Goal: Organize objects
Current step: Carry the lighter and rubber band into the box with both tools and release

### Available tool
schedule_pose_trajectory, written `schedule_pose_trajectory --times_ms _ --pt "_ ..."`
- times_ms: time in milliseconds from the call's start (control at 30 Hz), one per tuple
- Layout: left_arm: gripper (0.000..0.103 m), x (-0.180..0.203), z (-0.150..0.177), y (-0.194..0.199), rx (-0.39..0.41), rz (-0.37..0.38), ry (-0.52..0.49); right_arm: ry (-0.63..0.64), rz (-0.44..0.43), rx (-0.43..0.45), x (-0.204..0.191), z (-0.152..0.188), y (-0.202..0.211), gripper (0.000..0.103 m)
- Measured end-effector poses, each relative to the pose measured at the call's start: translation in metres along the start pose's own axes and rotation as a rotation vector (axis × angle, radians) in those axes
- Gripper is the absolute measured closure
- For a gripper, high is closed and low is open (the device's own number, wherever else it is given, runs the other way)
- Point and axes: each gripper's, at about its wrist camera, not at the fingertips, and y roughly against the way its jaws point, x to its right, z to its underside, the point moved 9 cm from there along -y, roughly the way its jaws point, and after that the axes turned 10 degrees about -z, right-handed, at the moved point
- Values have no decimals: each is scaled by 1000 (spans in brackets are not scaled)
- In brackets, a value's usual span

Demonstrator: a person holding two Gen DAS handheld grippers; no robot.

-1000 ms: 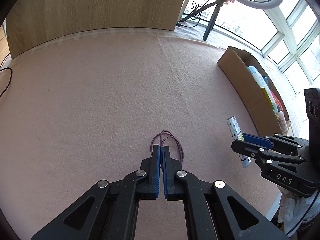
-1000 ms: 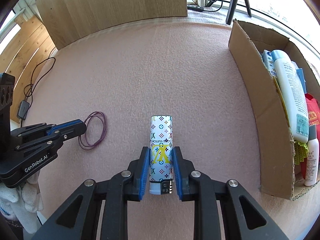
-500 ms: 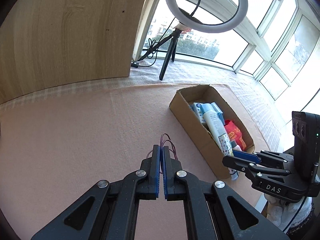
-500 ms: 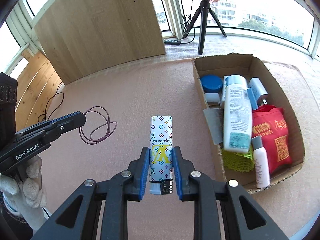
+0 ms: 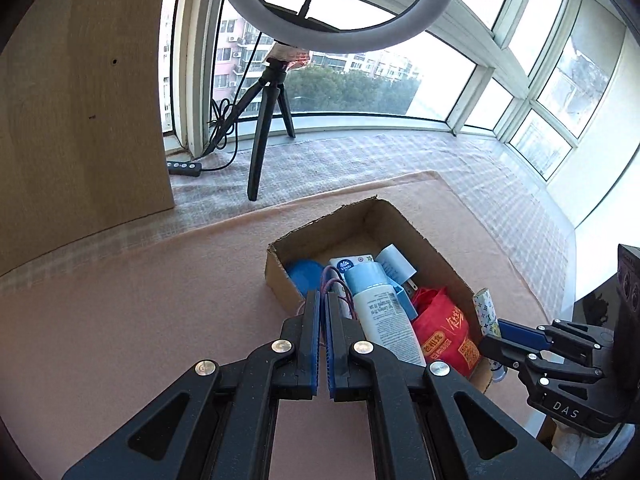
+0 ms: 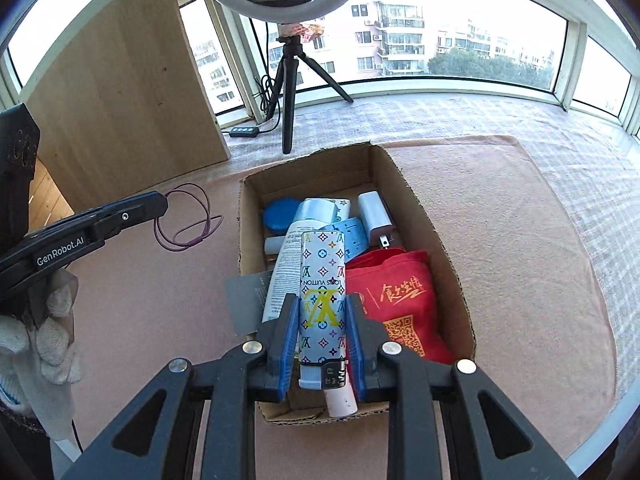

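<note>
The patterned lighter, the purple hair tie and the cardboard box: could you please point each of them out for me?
patterned lighter (image 6: 322, 280), right wrist view, on its printed body above the tool's pads.
purple hair tie (image 6: 188, 224), right wrist view, on its dangling loops.
cardboard box (image 6: 448, 272), right wrist view, on its right wall.

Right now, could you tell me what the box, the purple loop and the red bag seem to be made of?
Box: brown corrugated cardboard, matte, ragged cut edges.
Purple loop: thin elastic cord, probably; it hangs limp in coils.
Red bag: soft cloth or non-woven fabric, likely; it creases and carries gold print.
</note>
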Motion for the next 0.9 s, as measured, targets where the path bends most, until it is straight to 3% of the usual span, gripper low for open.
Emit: schedule_pose_trajectory --times_ms 367,733,900 --pt "101 30 -4 -52 -51 -78 -65 -12 18 -12 30 -2 -7 82" --pt "100 47 -5 -38 -24 -96 -136 -2 -12 -2 28 -4 -7 81" --pt "100 44 -4 -26 -7 -102 -138 -11 -14 6 24 -4 -5 75"
